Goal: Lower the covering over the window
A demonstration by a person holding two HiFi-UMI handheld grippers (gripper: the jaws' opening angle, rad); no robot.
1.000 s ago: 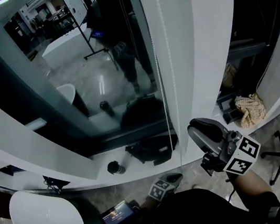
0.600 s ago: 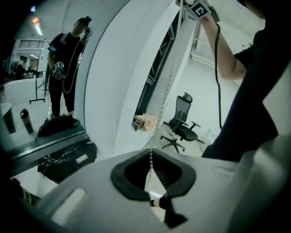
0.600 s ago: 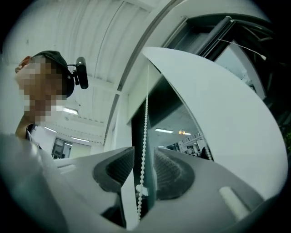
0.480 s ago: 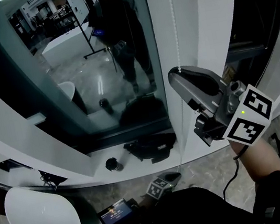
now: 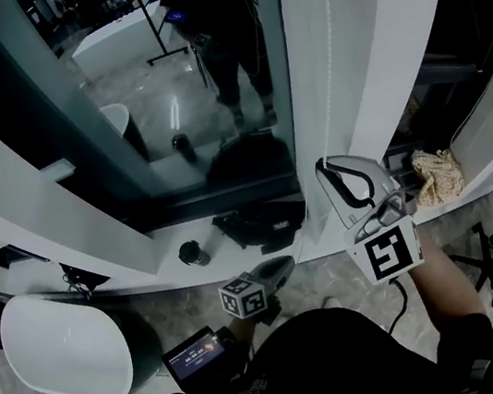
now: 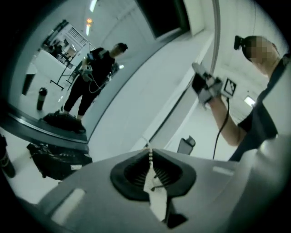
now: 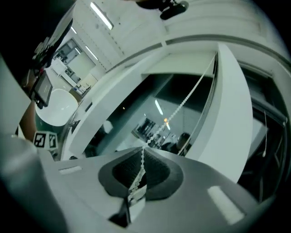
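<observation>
Only gripper views show it: right claw (image 7: 144,148) just clamped bead chain (image 7: 182,102); left claw (image 6: 150,149) grips it.

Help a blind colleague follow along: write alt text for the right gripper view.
The right gripper is shut on a white bead chain that runs up and to the right toward the top of a dark window.

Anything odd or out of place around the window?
Only clutter: a crumpled cloth lies to the right of the window, and a slumped black bag sits at its foot with a dark bottle beside it. Nothing looks spilled or broken.
</observation>
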